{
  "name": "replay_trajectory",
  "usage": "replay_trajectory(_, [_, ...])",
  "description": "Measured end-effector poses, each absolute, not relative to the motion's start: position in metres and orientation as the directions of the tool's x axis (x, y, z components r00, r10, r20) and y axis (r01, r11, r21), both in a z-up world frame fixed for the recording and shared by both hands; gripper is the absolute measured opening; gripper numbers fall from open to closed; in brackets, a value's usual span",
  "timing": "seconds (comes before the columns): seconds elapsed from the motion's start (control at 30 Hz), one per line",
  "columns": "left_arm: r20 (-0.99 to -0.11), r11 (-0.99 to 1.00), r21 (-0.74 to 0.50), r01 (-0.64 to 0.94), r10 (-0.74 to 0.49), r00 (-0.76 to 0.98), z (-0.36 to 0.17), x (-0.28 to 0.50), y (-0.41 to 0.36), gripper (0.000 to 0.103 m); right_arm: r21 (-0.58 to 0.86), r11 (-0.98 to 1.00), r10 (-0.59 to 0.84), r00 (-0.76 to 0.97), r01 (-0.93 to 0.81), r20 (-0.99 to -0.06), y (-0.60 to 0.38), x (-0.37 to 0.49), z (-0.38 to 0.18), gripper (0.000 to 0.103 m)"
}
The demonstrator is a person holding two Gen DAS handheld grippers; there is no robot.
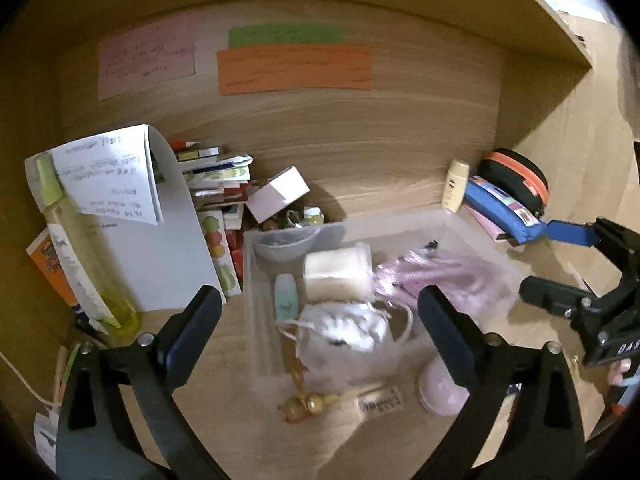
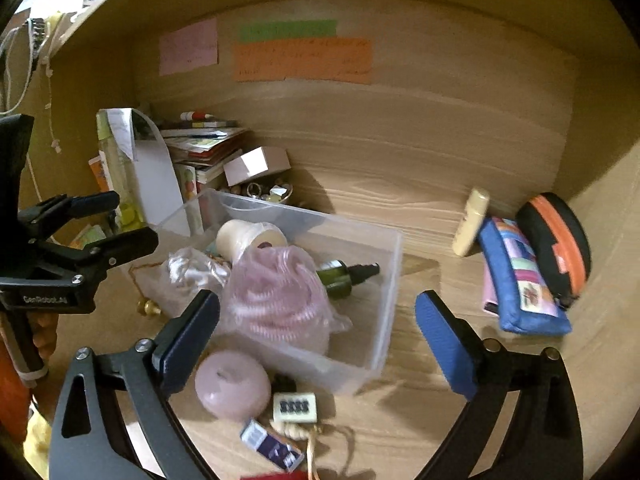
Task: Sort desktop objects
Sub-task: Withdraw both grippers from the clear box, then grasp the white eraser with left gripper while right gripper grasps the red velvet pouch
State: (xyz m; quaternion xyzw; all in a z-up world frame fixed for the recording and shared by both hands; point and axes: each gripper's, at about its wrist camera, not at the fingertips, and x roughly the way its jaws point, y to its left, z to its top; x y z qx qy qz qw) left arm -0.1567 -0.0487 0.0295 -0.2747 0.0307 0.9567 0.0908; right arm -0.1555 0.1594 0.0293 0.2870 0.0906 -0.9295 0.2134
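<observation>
Hovering over the clear plastic bin [image 2: 384,280], both grippers are sitting between picks, so the step in hand looks like choosing the next loose item to drop into it. Already lying inside the bin are a pink coiled bundle in a bag [image 2: 276,296], a green spray bottle [image 2: 344,274], a cream roll [image 1: 338,276], a white drawstring pouch [image 1: 344,330] and a small teal tube [image 1: 285,297].

Just in front of the bin, on the wooden desk [image 2: 420,412], a round pink case [image 2: 232,384], a small cream tag with dark marks [image 2: 295,407] and a blue-and-white little box [image 2: 272,446] are waiting unsorted. Off to the right of the bin, a blue pencil pouch [image 2: 520,280], a black-and-orange case [image 2: 556,244] and a cream tube [image 2: 472,222] are leaning near the back wall.

The left gripper [image 1: 320,320] is holding its jaws spread wide, empty, framing the pouch below without visibly touching it. The right gripper [image 2: 316,328] is likewise gaping wide with nothing between its pads, its left finger [image 2: 188,340] standing just beside the pink case.

A likely next move is lowering the right gripper onto that pink case; being round and smooth, it is probably calling for a centred, square squeeze, or it may be slipping sideways.
</observation>
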Motion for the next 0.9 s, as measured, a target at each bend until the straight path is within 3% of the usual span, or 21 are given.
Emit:
replay_trajectory(0.2, [-0.57,-0.98,0.001,-0.199,0.162,-0.805,0.018,-0.14,-0.052,0.1,-0.094,-0.902,-0.305,-0.776,0.422,-0.551,0.178,-0.128,0.025,0.099])
replay_trajectory(0.47, [-0.68,-0.973,0.06,-0.223,0.124,-0.723,-0.022,-0.122,-0.05,0.1,-0.16,-0.901,-0.235,-0.763,0.404,-0.601,0.204,-0.102,-0.005,0.099])
replay_trajectory(0.9, [-0.808,-0.965,-0.077,-0.25,0.207,-0.552,-0.06,-0.127,-0.03,0.1,-0.07,-0.878,-0.289,-0.641,0.473,-0.711,0.215,-0.081,-0.047,0.099])
